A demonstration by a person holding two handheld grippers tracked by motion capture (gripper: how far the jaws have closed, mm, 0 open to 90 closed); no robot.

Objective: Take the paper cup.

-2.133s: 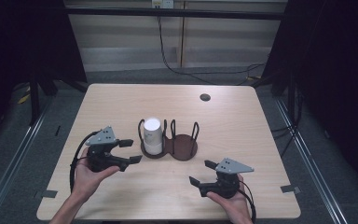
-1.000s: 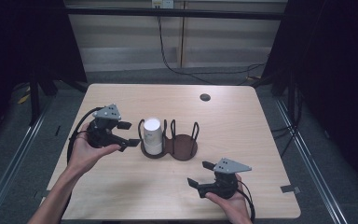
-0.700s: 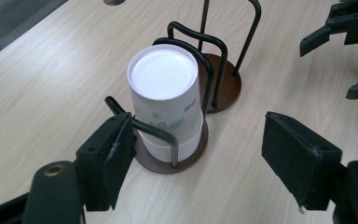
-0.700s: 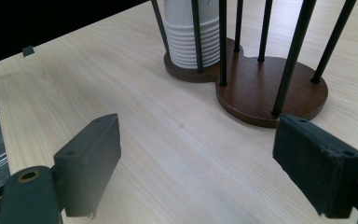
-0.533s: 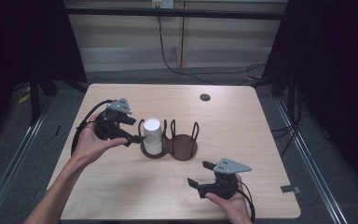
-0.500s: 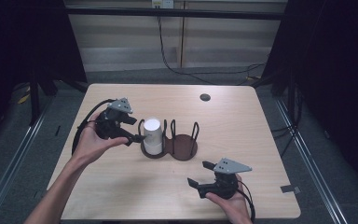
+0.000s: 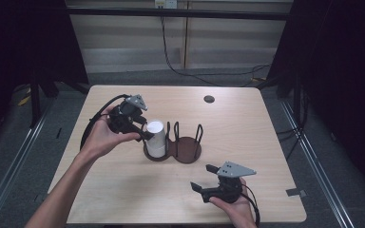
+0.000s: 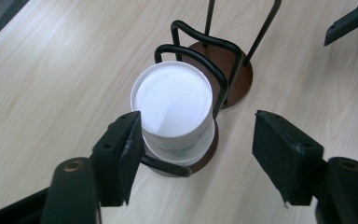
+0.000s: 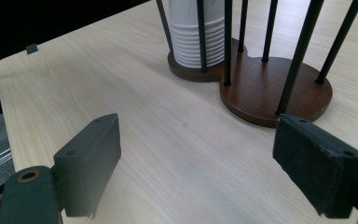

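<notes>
A stack of white paper cups (image 7: 155, 137), upside down, stands in the left bay of a brown two-bay holder (image 7: 188, 151) with black wire loops. My left gripper (image 7: 144, 128) reaches the stack from the left at its top. In the left gripper view the cup stack (image 8: 175, 105) sits between the jaws of the left gripper (image 8: 196, 126). They have just been closing: one pad is at the cup's side, the other stands apart from it. My right gripper (image 7: 202, 176) rests open near the front right, with bare table between its jaws in the right gripper view (image 9: 198, 126).
The holder's right bay (image 9: 270, 93) holds nothing. A small dark disc (image 7: 209, 99) lies at the table's back right. The left gripper's cable (image 7: 92, 121) loops over the table's left side. Floor rails run along both sides of the table.
The left hand has carried its gripper right and toward the back, up to the cup stack, and its jaws have narrowed around the top cup. The right gripper has kept still.
</notes>
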